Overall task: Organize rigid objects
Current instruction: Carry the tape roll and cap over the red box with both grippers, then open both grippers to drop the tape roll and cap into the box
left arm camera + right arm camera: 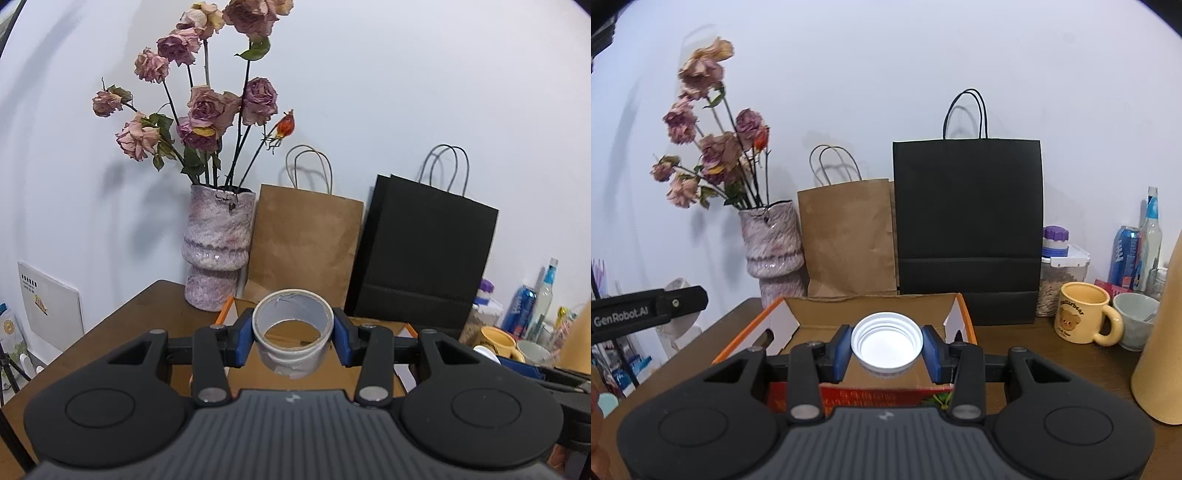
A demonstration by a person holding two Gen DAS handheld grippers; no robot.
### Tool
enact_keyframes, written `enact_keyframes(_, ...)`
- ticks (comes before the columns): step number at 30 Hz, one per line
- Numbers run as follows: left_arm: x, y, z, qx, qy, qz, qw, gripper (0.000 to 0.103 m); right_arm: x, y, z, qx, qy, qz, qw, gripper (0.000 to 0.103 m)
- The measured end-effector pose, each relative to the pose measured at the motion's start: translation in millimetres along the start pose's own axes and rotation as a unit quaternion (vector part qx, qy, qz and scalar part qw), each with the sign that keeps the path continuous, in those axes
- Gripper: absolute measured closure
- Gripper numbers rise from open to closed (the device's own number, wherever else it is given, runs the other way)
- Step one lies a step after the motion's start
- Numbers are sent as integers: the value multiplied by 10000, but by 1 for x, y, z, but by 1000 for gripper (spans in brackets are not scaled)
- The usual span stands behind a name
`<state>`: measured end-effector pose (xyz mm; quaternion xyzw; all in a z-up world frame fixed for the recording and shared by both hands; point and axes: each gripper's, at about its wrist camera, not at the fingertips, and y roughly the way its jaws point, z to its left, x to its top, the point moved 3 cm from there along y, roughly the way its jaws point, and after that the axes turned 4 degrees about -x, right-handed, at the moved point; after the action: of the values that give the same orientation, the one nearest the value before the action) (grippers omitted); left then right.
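Grippers over an open cardboard box [871, 314] on the desk: left gripper [293, 338] jaws clamp a tape roll [291, 332], right gripper [886, 349] jaws clamp a white lid [886, 341], seemingly poised to drop both inside.

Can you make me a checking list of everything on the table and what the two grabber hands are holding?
Surface: brown wooden table, mostly covered at the back.
Job's things: roll of tape and white lid, each held above the open cardboard box.
Clutter: yellow bear mug, pale cup, blue can, glass bottle, food container.
Grippers: left gripper has its fingers closed on the tape; right gripper has its fingers closed on the lid.
Cables: nothing seen.
Surroundings: vase of dried roses, brown paper bag, black paper bag, white wall.
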<state>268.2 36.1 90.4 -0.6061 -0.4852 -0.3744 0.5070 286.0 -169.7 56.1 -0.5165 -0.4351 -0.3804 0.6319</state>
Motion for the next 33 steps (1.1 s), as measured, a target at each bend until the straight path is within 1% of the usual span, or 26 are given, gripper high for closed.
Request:
enact_keyframes(6,9,25,5,120,-83,-24,9999,59,11,30,-3,22,108,28,9999,64)
enact_keyframes(10,14,44,8,191,-112,-3,9998,59,17,49,-7,-104,118,-7,9999,64)
enact_keyframes(13,15,62,10,273,-82,58,9996,60,22,67,-11,-130,175,46,9998,64)
enact_keyframes(19,8,100,14,416,20,347,9985,60,25,104,-16,-155,152,260,9994,64)
enact_keyframes(25,-8,135,19,639,159,749,9950,60,14,137,-12,-142,11,571,9983,64)
enact_keyframes(28,-16,147,24,743,197,918,9928,60,5,149,-11,-83,17,727,9973,64)
enact_keyframes(33,-26,157,30,862,270,1121,9896,60,-8,163,-6,-172,-137,928,9954,64)
